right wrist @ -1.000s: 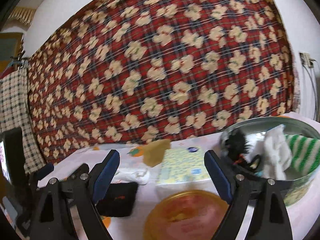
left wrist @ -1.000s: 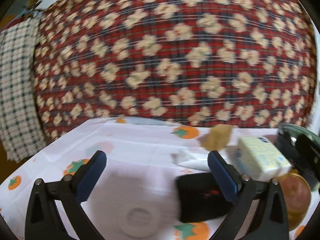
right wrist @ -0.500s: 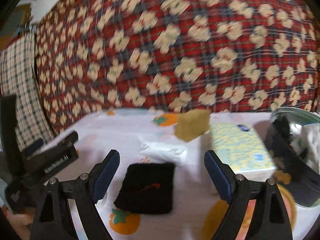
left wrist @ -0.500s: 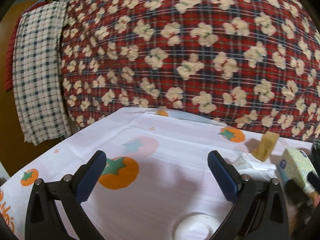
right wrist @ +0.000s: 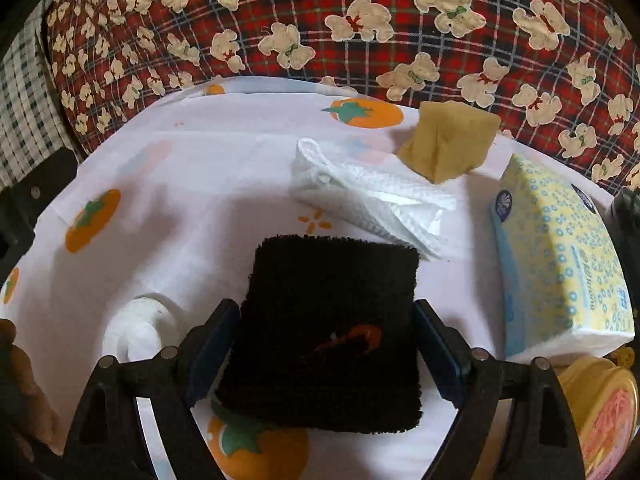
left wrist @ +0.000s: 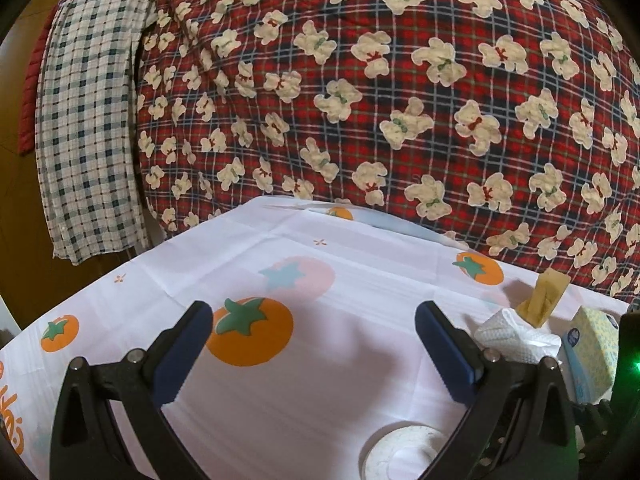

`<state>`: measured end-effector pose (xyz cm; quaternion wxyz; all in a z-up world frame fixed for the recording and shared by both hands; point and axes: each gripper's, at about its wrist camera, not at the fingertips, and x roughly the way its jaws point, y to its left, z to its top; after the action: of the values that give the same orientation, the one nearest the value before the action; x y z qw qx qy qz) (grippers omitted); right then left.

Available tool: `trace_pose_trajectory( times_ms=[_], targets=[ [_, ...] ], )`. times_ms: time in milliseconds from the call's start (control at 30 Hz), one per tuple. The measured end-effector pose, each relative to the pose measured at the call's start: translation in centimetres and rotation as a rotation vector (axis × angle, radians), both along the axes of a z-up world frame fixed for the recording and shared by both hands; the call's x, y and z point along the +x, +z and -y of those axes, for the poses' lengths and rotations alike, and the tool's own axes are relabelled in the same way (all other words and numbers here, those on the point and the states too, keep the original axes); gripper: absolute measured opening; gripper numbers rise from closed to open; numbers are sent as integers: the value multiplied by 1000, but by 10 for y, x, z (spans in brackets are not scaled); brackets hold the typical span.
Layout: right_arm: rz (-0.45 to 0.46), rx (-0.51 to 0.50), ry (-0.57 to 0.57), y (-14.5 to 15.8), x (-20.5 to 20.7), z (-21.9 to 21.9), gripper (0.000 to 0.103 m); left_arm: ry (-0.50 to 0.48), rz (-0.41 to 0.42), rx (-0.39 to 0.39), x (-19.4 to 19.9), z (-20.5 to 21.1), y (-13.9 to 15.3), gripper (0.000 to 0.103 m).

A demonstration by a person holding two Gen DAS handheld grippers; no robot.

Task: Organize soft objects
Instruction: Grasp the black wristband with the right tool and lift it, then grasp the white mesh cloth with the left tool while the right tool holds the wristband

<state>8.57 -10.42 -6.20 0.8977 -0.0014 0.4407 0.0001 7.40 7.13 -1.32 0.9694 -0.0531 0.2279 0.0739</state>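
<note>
Items on the tomato-print tablecloth (right wrist: 192, 184), counted: one black wristband (right wrist: 328, 320), one crumpled white paper towel (right wrist: 372, 196), one tan sponge (right wrist: 448, 140), one yellow tissue pack (right wrist: 560, 264), one white tape roll (right wrist: 136, 332), one orange round lid (right wrist: 604, 412).

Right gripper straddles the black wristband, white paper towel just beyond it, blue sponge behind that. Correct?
Mostly. The sponge is tan, not blue, per the right wrist view. The right gripper, jaws closing, straddles the black wristband, white paper towel just beyond.
</note>
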Motion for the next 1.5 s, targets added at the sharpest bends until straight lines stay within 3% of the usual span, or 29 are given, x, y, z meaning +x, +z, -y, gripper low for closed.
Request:
trace_pose_trajectory(
  times_ms=[100, 133, 333, 433, 600, 767, 933, 1033, 1200, 1400, 1433, 1500],
  targets=[
    [13, 3, 8, 2, -3, 0, 62, 1, 1, -4, 0, 0, 1, 102],
    [19, 4, 23, 3, -5, -1, 50, 0, 0, -3, 0, 0, 0, 102],
    [36, 45, 65, 6, -8, -2, 36, -12, -8, 3, 0, 1, 0, 102],
    [104, 162, 110, 15, -17, 7, 36, -29, -7, 9, 0, 3, 0, 102],
    [306, 196, 132, 48, -45, 15, 36, -78, 6, 30, 0, 13, 2, 102],
    [466, 199, 16, 75, -60, 45, 36, -189, 25, 28, -2, 33, 3, 102],
    [621, 148, -153, 100, -81, 79, 36, -364, -22, 26, 6, 79, 1, 102],
    [666, 105, -203, 108, -85, 87, 36, -416, -83, 21, 16, 105, -1, 102],
    [675, 107, -220, 111, -86, 92, 37, -394, -187, -89, 45, 138, -4, 101],
    [676, 98, -242, 110, -83, 95, 37, -373, -372, -27, 75, 173, -35, 70],
    [674, 99, -243, 108, -85, 95, 37, -373, -404, -36, 79, 173, -39, 63],
    [665, 105, -245, 107, -85, 95, 37, -378, -403, -67, 78, 168, -40, 60]
  ],
)
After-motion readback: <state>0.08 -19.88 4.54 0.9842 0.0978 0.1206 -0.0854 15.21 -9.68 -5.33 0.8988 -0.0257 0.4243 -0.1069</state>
